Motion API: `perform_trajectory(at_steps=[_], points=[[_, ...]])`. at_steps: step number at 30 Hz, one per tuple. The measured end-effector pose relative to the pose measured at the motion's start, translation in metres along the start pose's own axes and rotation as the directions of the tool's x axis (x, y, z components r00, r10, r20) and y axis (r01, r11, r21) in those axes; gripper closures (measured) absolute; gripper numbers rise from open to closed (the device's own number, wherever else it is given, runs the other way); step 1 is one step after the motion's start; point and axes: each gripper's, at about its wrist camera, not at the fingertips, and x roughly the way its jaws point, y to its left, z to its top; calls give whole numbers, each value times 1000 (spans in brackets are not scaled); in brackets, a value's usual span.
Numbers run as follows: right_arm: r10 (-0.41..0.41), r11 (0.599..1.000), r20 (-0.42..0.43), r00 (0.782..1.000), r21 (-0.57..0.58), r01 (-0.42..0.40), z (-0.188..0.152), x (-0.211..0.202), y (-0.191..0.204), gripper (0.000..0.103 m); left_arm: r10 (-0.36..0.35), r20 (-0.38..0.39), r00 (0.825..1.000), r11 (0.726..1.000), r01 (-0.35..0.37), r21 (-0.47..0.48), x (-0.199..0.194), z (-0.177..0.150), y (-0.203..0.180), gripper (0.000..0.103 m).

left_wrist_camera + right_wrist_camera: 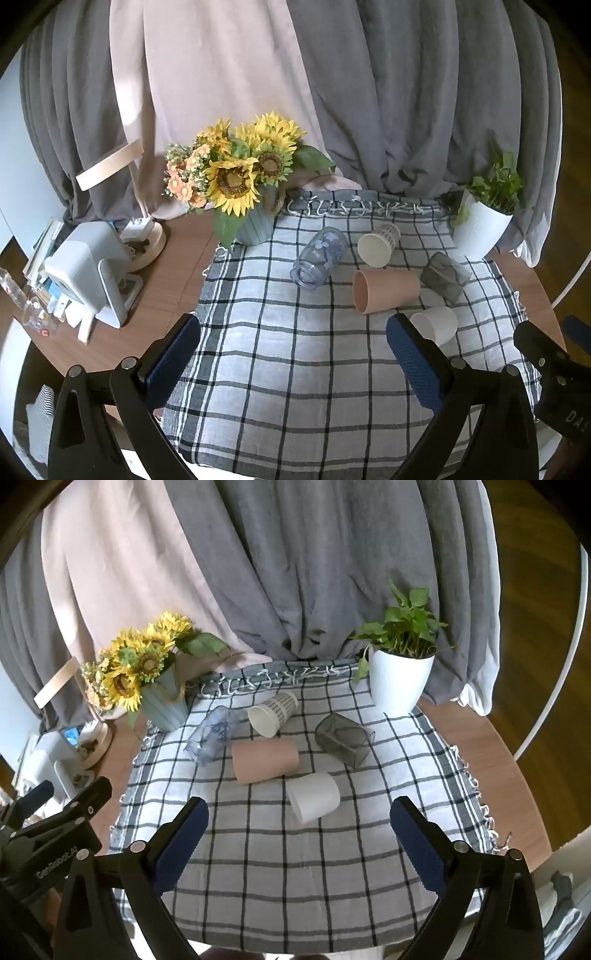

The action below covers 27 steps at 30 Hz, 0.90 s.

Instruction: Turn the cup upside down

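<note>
Five cups lie on their sides on the checked cloth [295,867] covering the bench: pink cup [264,760], white cup [314,796], patterned cup [272,713], blue glass [210,736], grey glass [343,740]. Left tongs [293,343] apart, empty. Right tongs [299,827] apart, empty, near the white cup.

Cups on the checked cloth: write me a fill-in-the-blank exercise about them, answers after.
1. All five cups lie on their ____.
2. The cup nearest the right gripper is the ____ one.
3. The pink cup lies between the white cup and the ____ paper cup.
4. The jaws of both grippers, the left gripper too, are ____ and hold nothing.

Answers: sides; white; patterned; open
</note>
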Motion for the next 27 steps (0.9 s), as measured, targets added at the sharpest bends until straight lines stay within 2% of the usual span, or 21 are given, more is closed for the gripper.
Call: perform_trajectory(at_steps=[16,27], points=[[5,1000,25,1000,-2,-5,-3,-6,5,4,2,10,1000,1000,-2,-3,1,0,0,0],[3,1000,27,1000,-5,-3,-4,-9,6,4,1,8,1000,1000,-1,-4,-12,-1,8,0]])
